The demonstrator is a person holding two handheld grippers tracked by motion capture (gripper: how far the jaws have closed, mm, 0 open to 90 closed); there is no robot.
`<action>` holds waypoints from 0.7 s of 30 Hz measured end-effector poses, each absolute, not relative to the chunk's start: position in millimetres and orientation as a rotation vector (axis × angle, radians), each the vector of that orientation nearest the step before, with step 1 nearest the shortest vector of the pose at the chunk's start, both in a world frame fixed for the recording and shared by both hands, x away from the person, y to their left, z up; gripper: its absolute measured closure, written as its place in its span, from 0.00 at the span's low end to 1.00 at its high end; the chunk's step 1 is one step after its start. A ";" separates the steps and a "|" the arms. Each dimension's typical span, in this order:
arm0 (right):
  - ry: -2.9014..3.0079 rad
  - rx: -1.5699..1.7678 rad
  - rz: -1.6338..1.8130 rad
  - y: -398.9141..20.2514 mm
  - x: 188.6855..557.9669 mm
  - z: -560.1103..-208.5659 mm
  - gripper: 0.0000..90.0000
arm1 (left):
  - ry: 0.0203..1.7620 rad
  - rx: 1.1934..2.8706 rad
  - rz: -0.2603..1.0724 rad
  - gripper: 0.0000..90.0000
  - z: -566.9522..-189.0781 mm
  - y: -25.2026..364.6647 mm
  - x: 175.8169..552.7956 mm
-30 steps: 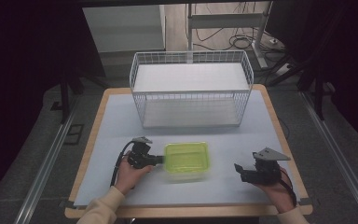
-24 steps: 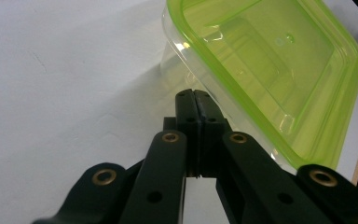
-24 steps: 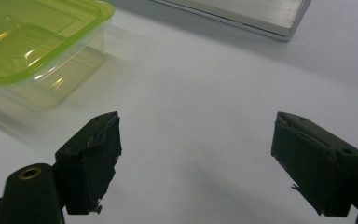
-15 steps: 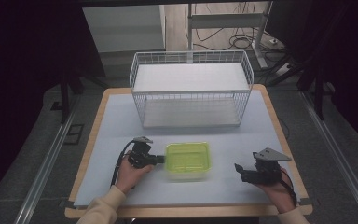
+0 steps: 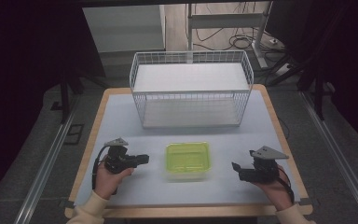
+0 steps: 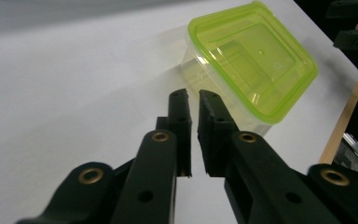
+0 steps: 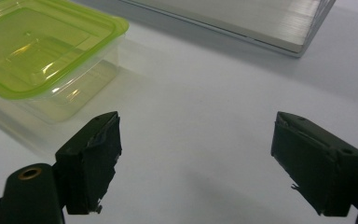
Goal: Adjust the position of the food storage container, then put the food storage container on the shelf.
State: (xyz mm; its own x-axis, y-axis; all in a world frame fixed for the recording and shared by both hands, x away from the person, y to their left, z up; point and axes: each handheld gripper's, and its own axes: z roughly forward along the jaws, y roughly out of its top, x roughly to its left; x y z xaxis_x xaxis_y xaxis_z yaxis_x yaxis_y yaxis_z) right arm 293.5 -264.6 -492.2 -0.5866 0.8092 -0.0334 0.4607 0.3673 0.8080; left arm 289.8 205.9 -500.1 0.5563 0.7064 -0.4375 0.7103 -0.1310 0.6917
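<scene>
Green-lidded container (image 5: 187, 161) between both grippers: left jaws barely parted, empty; right wide.

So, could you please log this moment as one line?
left tool: nearly shut, just opening, empty | right tool: open, empty | lidded container: on table, untouched | wire basket: behind

left tool (image 5: 142, 159): jaws a narrow slit apart, just been opening, nothing between | right tool (image 5: 235, 166): jaws wide, empty
</scene>
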 end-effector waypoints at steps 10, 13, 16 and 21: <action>2.215 1.129 1.177 -265.2 293.8 -489.8 0.18 | 1.195 1.785 -0.057 0.47 -496.3 206.0 290.9; 2.212 1.158 1.211 -265.4 294.3 -489.0 0.18 | 1.199 1.773 -0.069 0.44 -495.0 205.4 290.8; 2.216 1.187 1.225 -264.6 296.3 -489.2 0.20 | 1.200 1.751 -0.106 0.43 -495.0 206.4 290.8; 2.289 1.228 1.285 -258.6 303.3 -490.6 0.23 | 1.218 1.736 -0.133 0.42 -498.2 206.6 293.8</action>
State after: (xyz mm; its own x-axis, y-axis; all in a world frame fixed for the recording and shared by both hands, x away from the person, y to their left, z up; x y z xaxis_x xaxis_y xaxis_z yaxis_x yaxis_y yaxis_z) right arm 303.3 -258.6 -490.6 -0.6170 0.7662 0.1797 0.5524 0.2590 0.7923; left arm 293.8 206.6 -498.2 0.4924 0.6617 -0.5654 0.7678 -0.0243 0.6402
